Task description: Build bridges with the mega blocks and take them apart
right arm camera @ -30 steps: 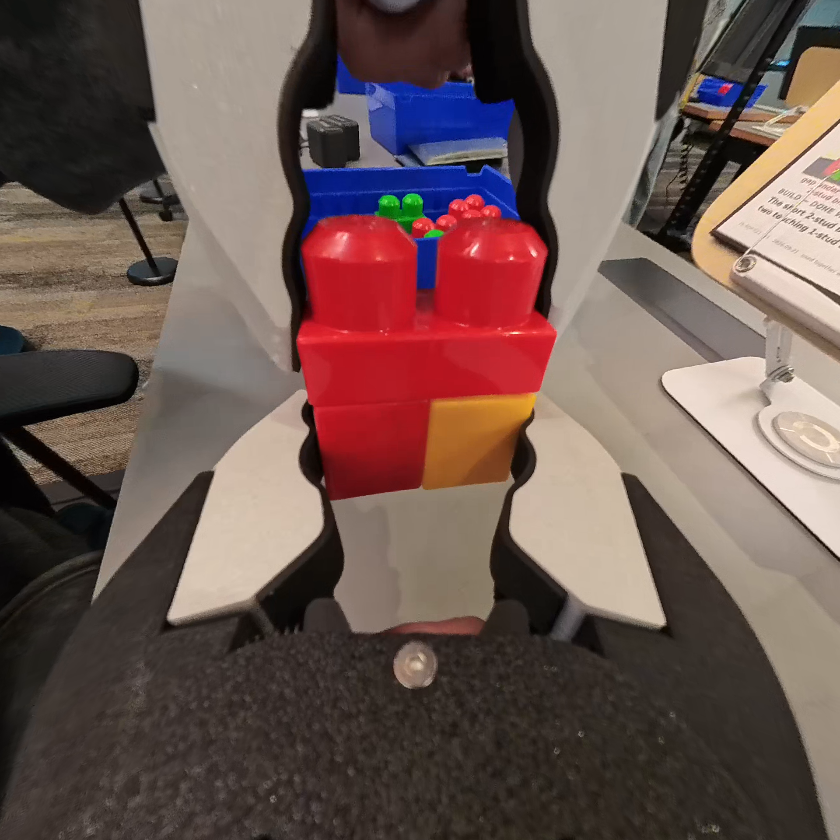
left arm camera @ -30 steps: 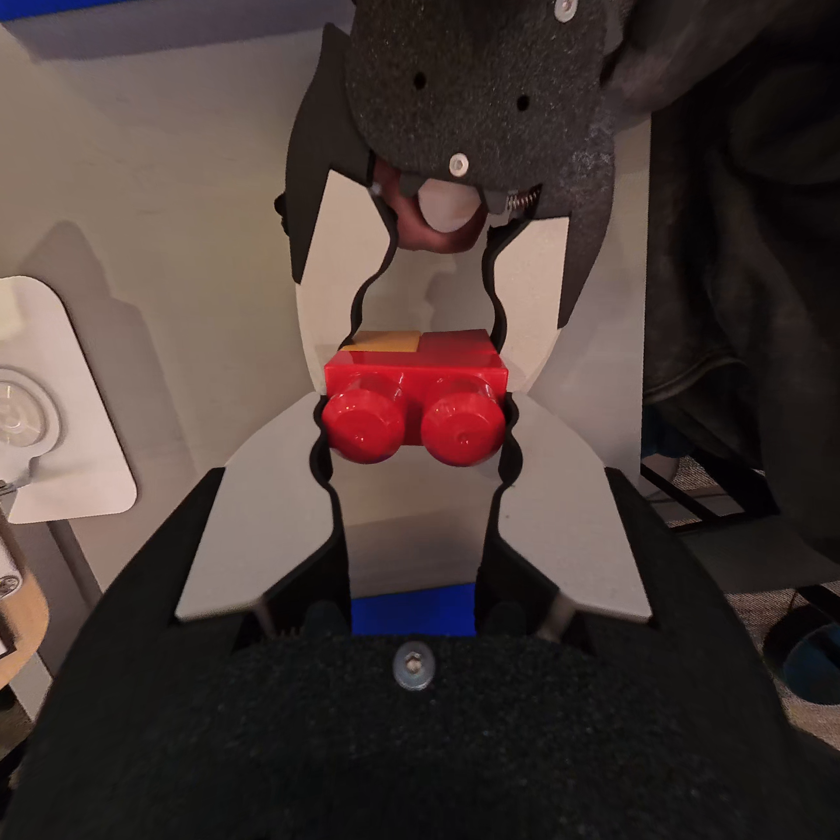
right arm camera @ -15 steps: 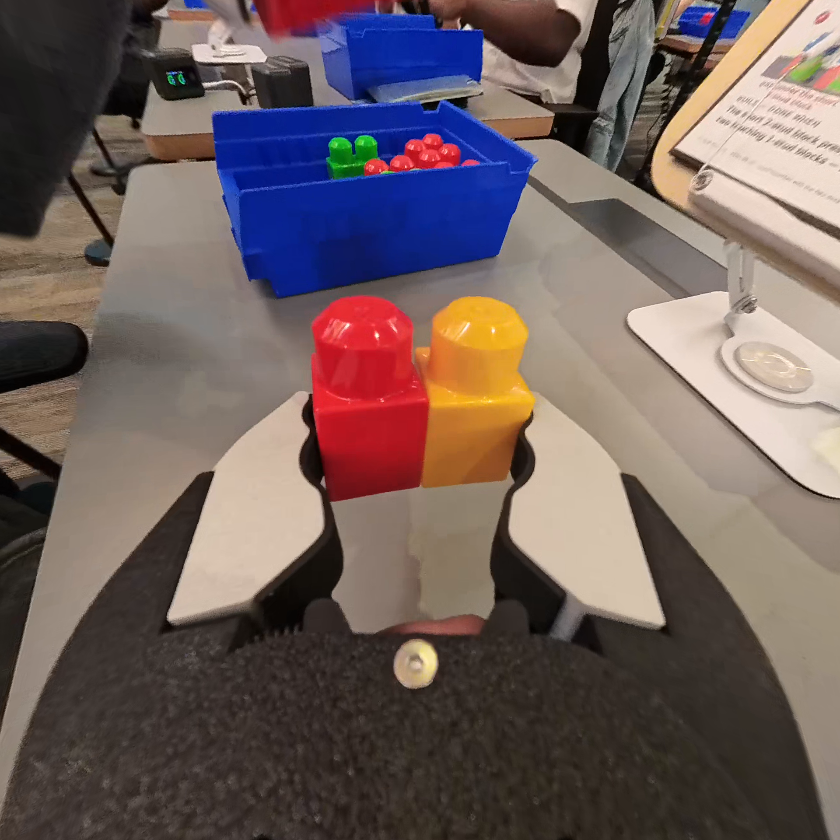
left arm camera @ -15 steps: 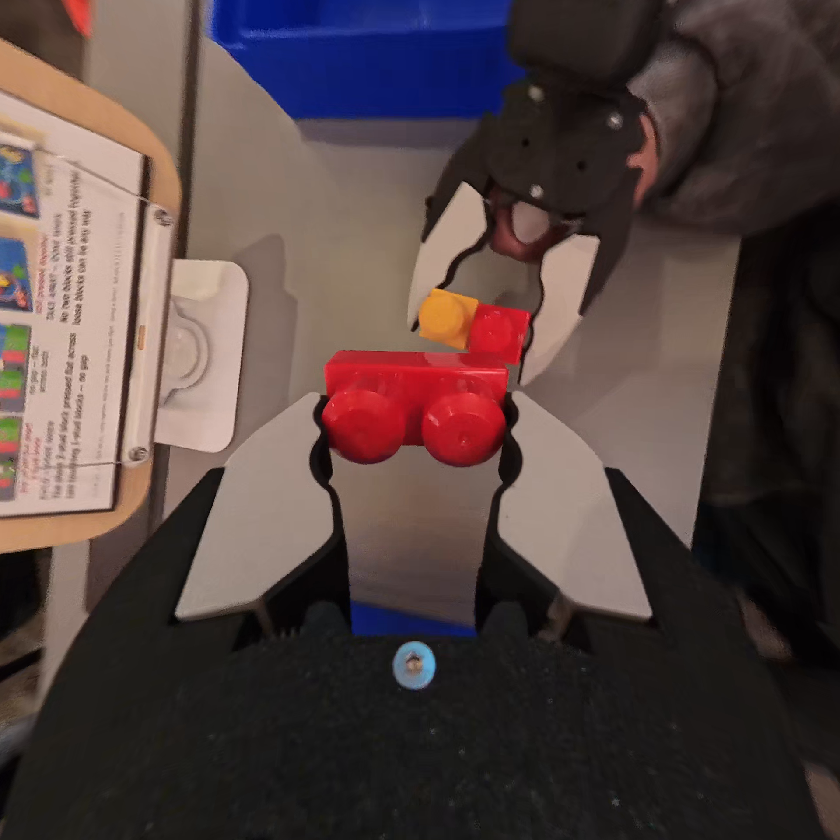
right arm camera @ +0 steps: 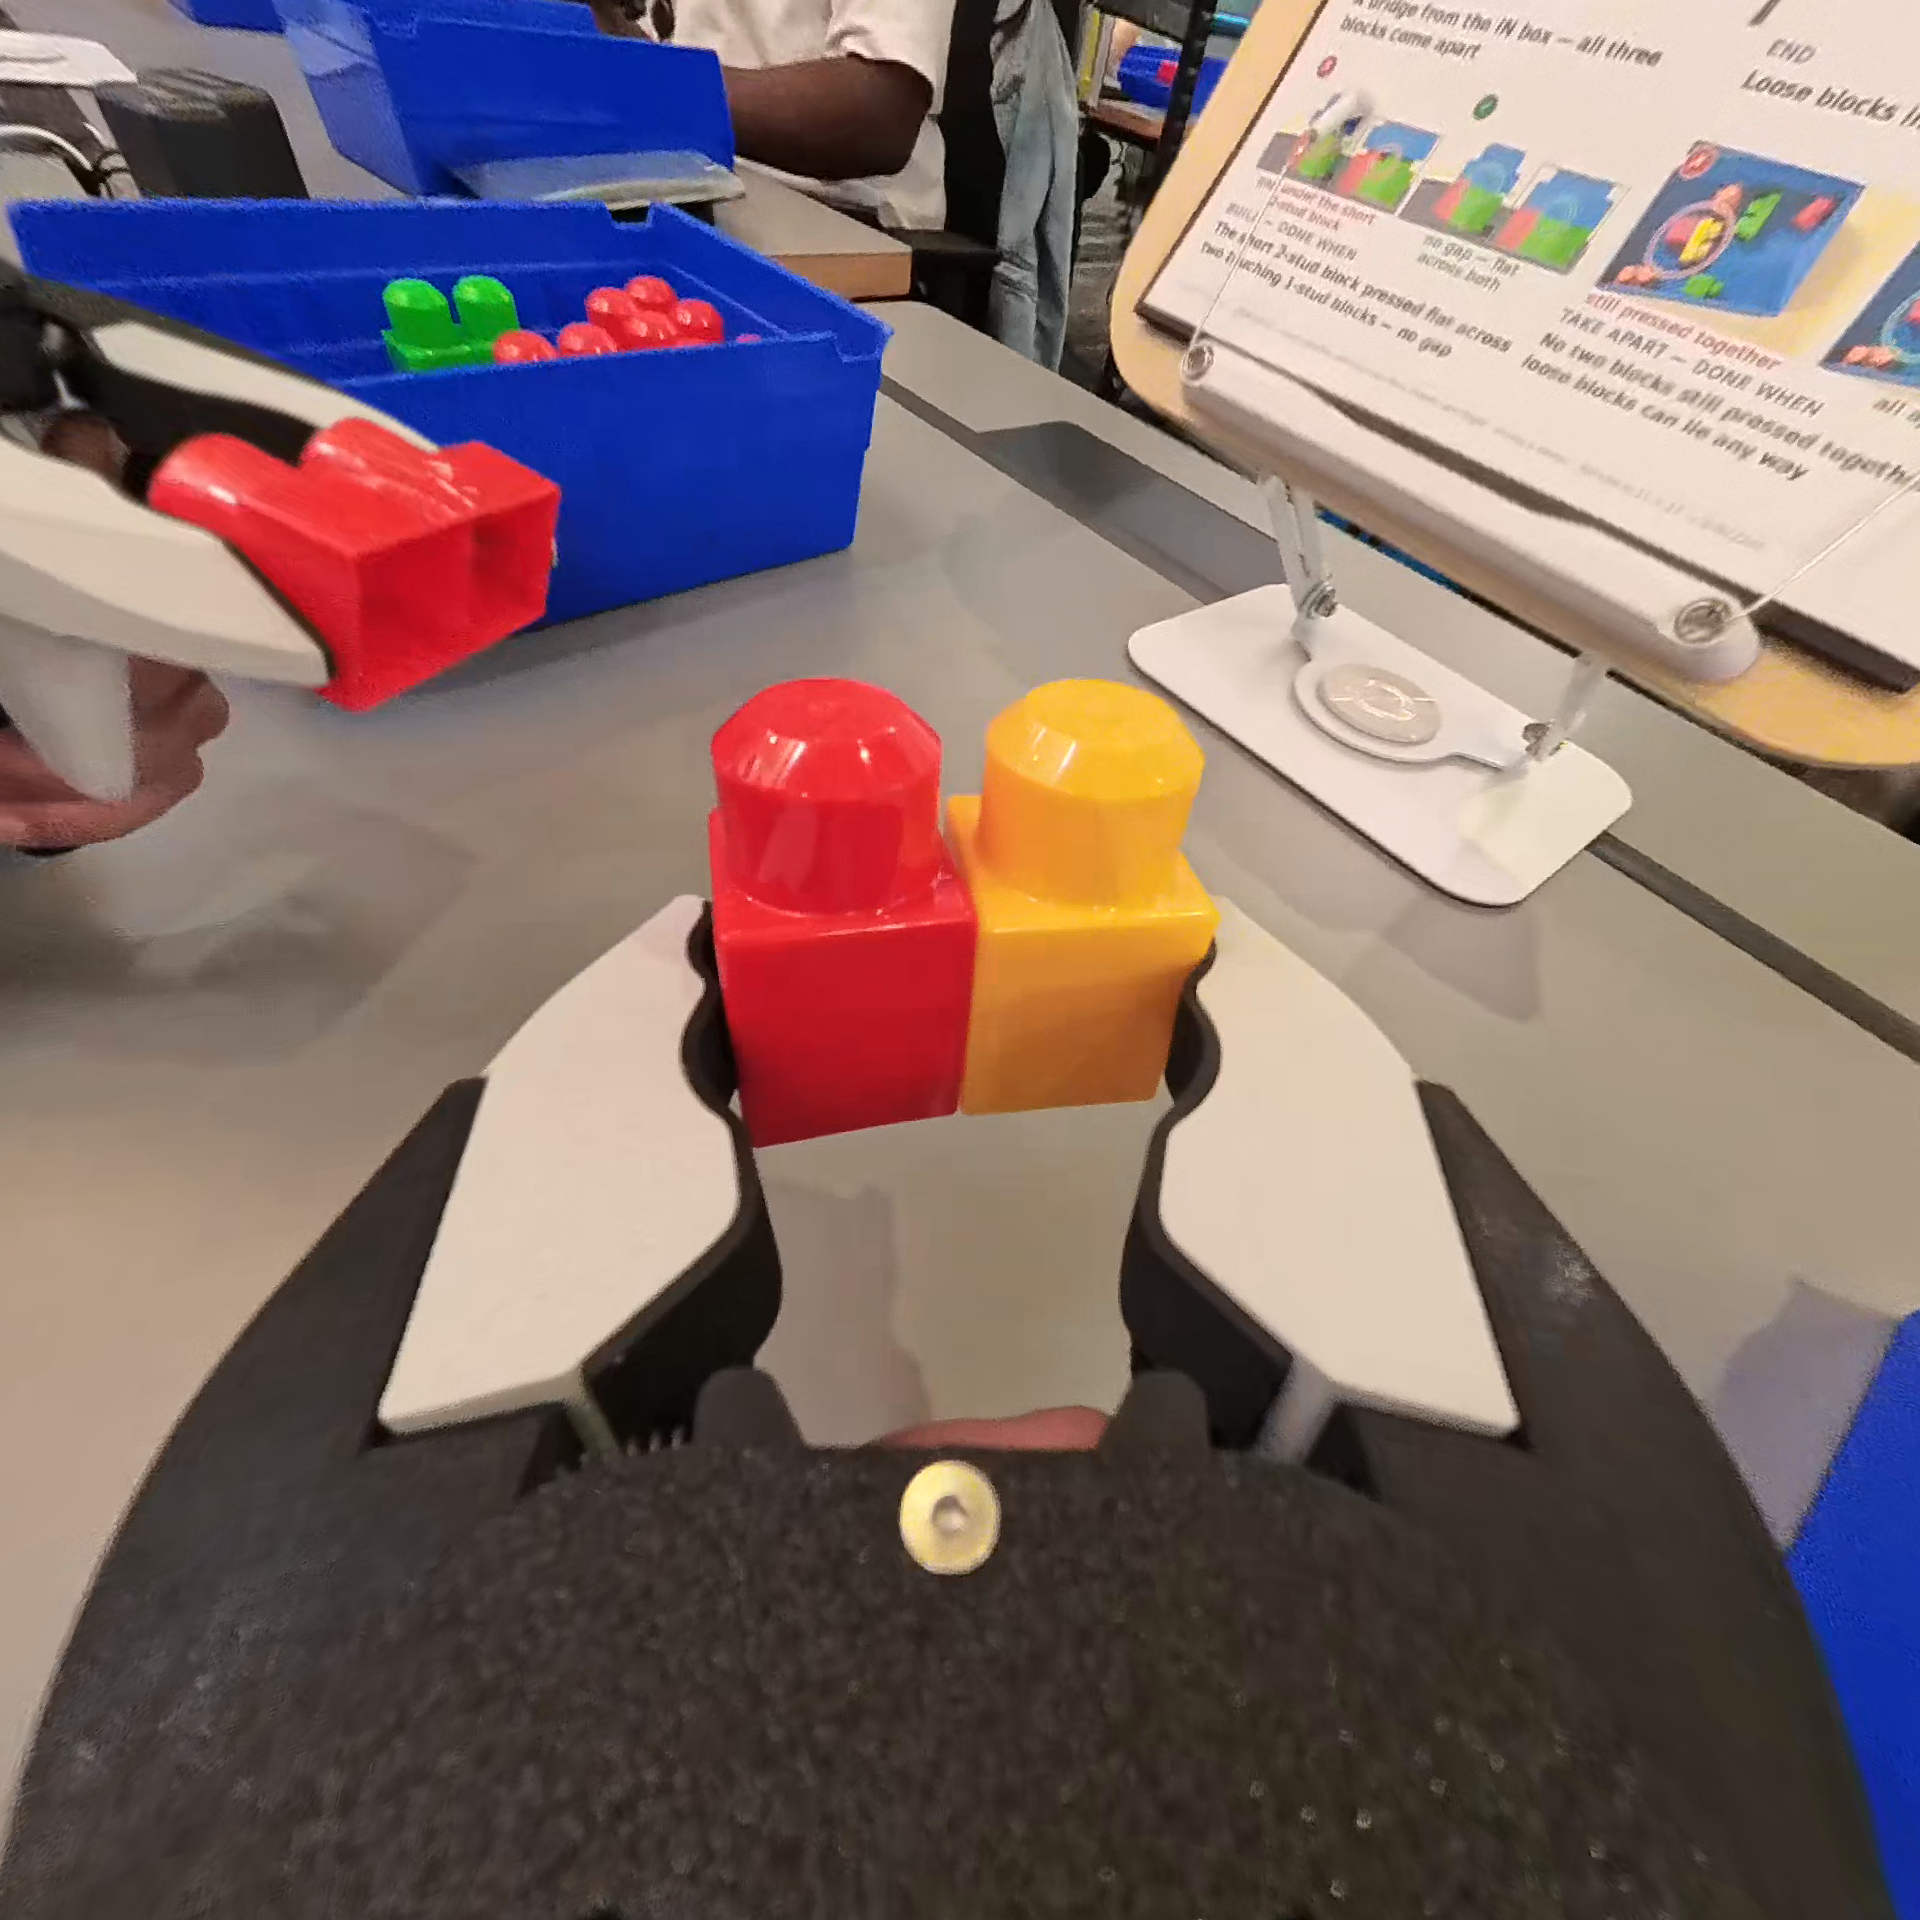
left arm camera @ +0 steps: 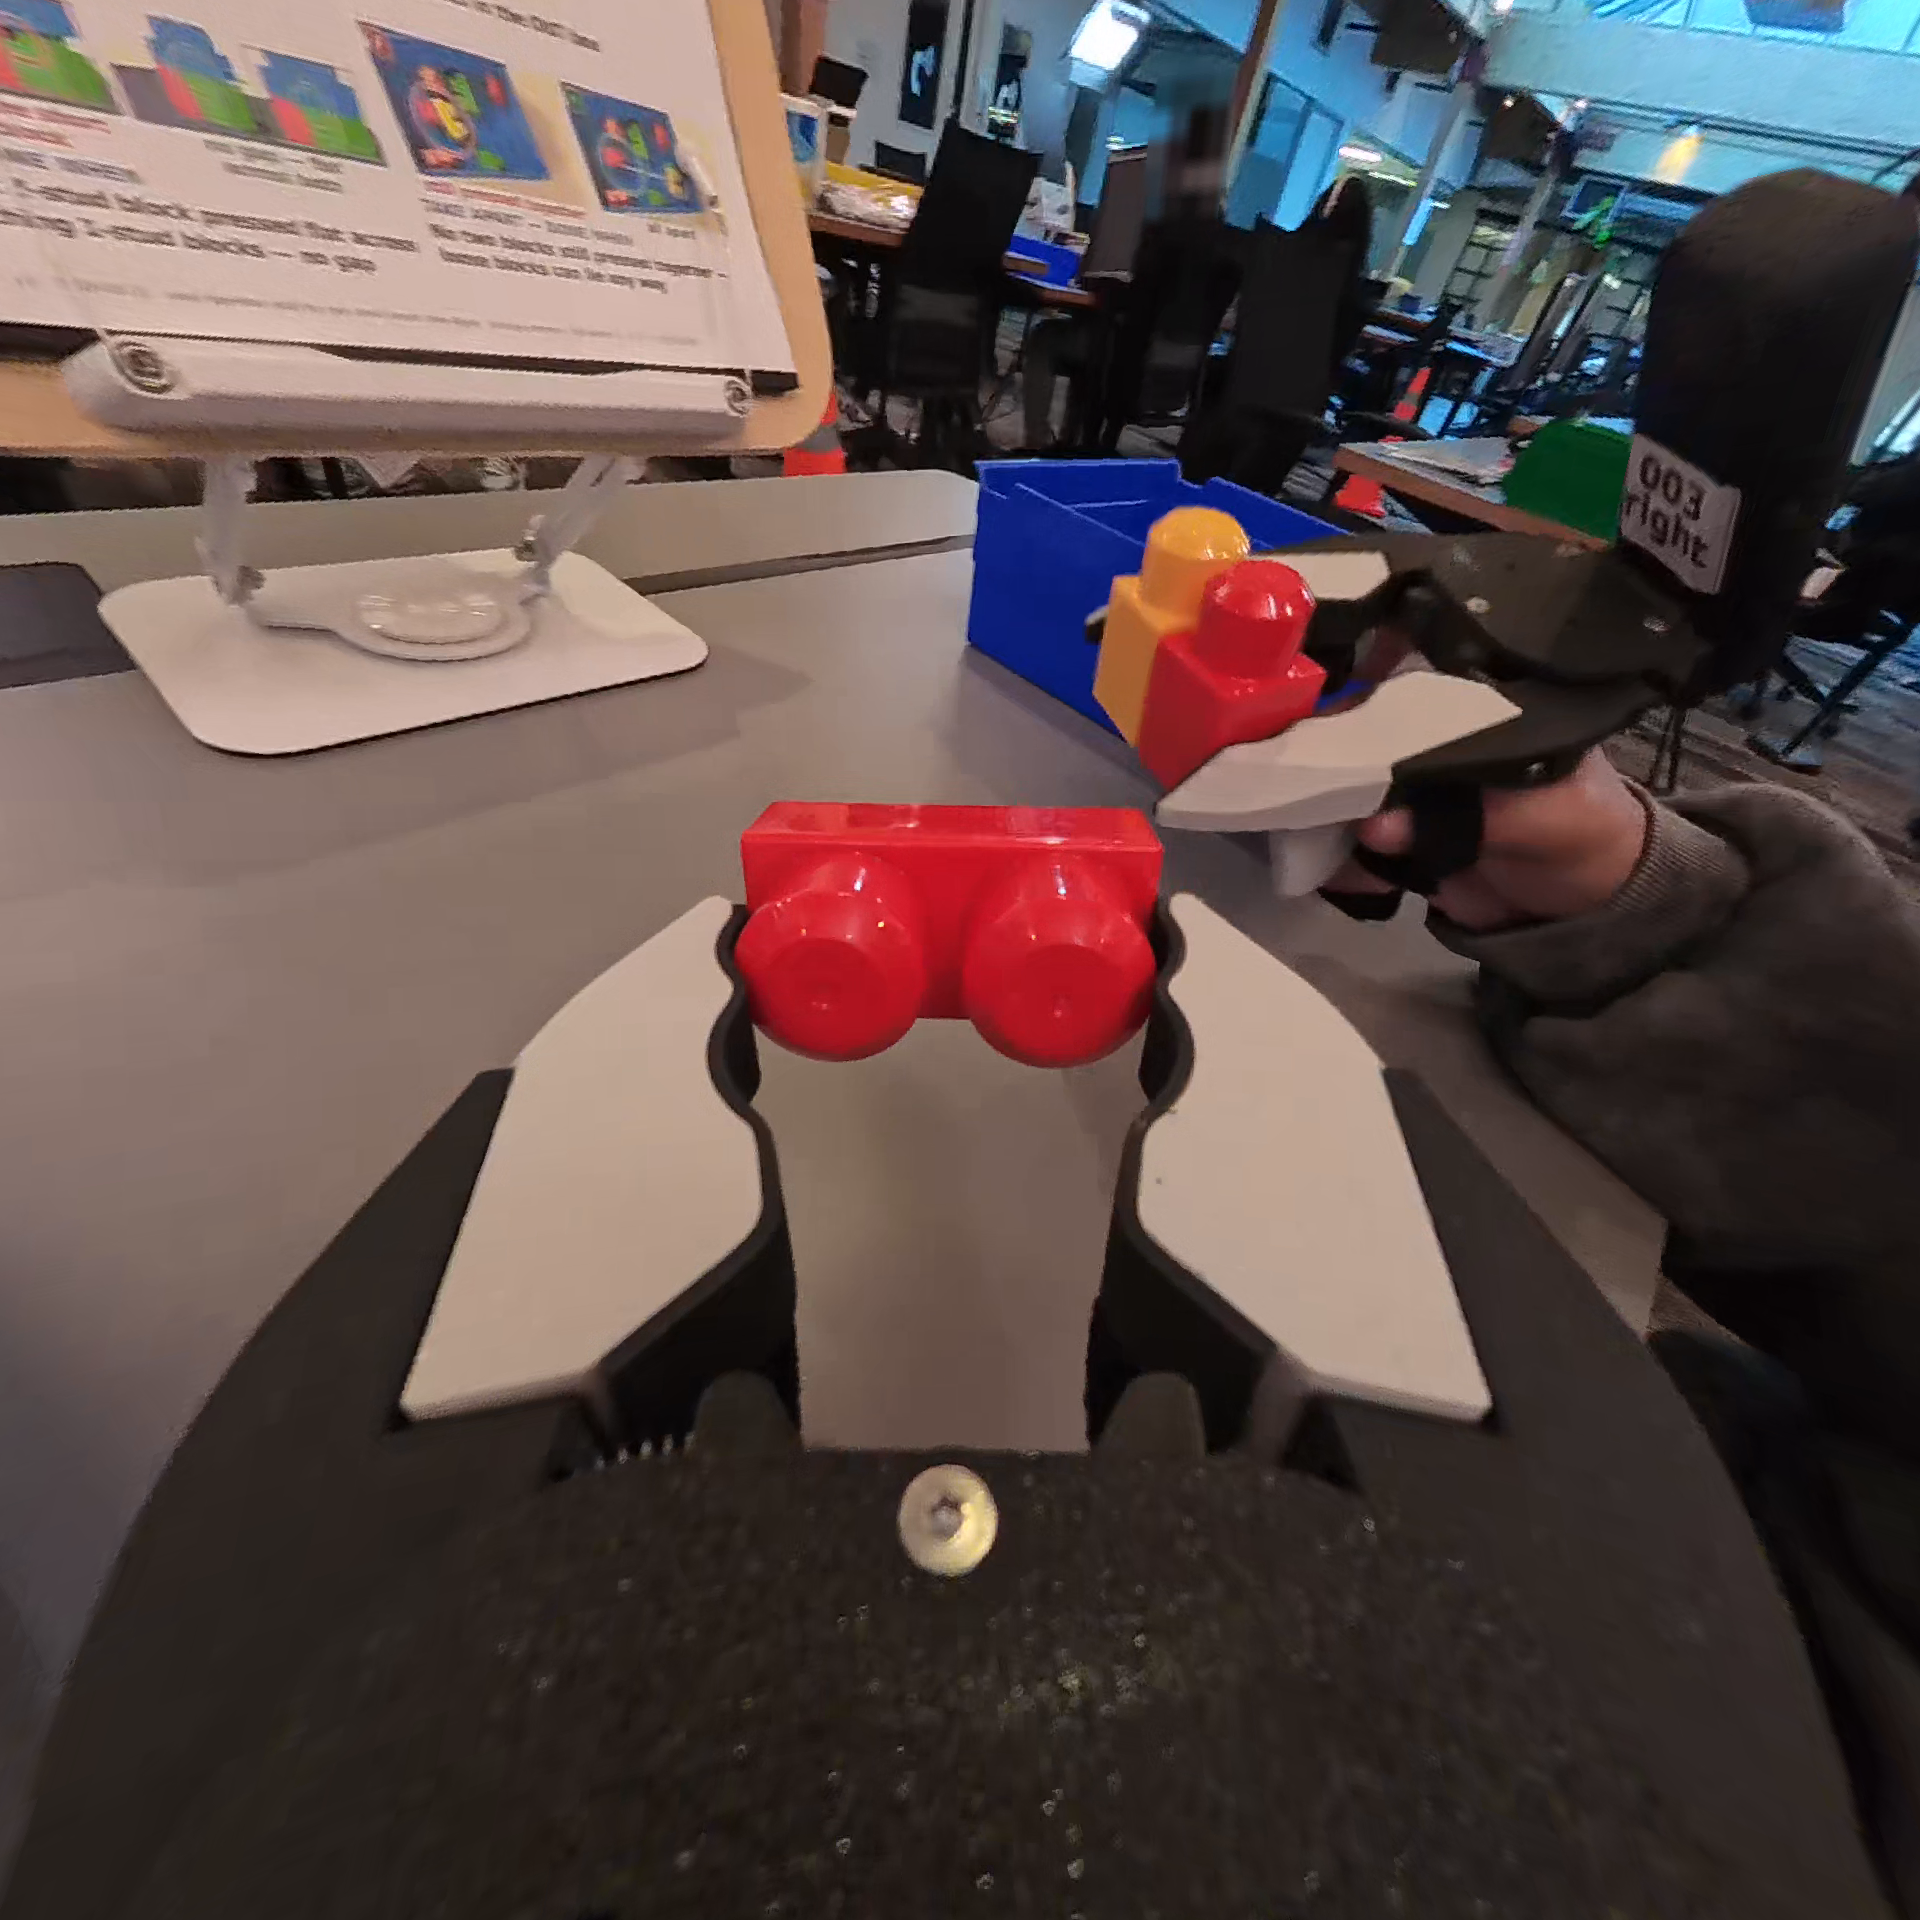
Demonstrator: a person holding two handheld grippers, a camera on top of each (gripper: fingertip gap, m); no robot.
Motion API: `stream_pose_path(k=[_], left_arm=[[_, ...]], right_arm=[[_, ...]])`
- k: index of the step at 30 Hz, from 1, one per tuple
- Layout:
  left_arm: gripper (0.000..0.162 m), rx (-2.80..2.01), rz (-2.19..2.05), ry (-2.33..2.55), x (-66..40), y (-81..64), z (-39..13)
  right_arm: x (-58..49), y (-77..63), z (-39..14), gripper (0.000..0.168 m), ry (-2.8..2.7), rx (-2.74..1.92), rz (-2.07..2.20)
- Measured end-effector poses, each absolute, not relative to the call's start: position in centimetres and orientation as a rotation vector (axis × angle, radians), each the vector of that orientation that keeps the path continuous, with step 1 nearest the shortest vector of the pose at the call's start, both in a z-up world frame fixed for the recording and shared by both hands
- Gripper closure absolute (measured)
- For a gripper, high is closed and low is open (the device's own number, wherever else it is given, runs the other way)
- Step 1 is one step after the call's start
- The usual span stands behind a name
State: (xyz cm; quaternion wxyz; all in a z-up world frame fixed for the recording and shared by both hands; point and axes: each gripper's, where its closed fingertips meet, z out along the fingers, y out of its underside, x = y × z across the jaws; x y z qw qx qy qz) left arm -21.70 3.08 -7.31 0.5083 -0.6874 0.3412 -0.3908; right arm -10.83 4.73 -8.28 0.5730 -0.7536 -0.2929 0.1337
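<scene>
Instruction board (left arm camera: 395, 187) cropped, blurred

We take this for a shared lab or workshop hall. Our landmark is the grey worktable (left arm camera: 312, 935). On it stands a white stand (right arm camera: 1382, 727) bearing an illustrated instruction sheet (right arm camera: 1558, 260) on a board, and farther along sits a blue bin (right arm camera: 644, 416) of sorted plastic blocks. Behind the table we see more workbenches (left arm camera: 1455, 478) with similar blue bins, black office chairs (left arm camera: 966, 208), and a seated person (right arm camera: 831, 94) at the next bench. Above and beyond, a high open ceiling with overhead lights (left arm camera: 1101, 31).
</scene>
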Motion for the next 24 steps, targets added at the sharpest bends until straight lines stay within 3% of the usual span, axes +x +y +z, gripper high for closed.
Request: stream_pose_path(k=[4,7,9,12,17,24], left_arm=[[0.090,-1.663,-0.840,0.888,-21.5,2.9,-7.8],[0.090,-1.658,-0.907,0.867,-21.4,2.4,-7.1],[0.090,-1.649,-0.904,0.853,-21.5,2.5,-6.7],[0.090,-1.636,-0.870,0.885,-21.2,2.4,-6.7],[0.090,-1.628,-0.874,0.958,-19.8,1.4,-7.0],[0.090,-1.636,-0.877,1.031,-18.9,0.4,-8.0]], right_arm=[[-8.9,4.3,-3.6,0.086,-0.641,-1.759,0.219],[-1.4,4.5,2.5,0.086,-0.442,-1.811,0.058],[5.5,5.6,3.1,0.086,-0.275,-1.967,-0.009],[16.2,8.3,-1.8,0.085,-0.044,-2.300,-0.190],[22.9,10.0,-13.2,0.085,0.160,-2.805,-0.170],[24.4,11.1,-18.2,0.085,0.339,-3.034,-0.180]])
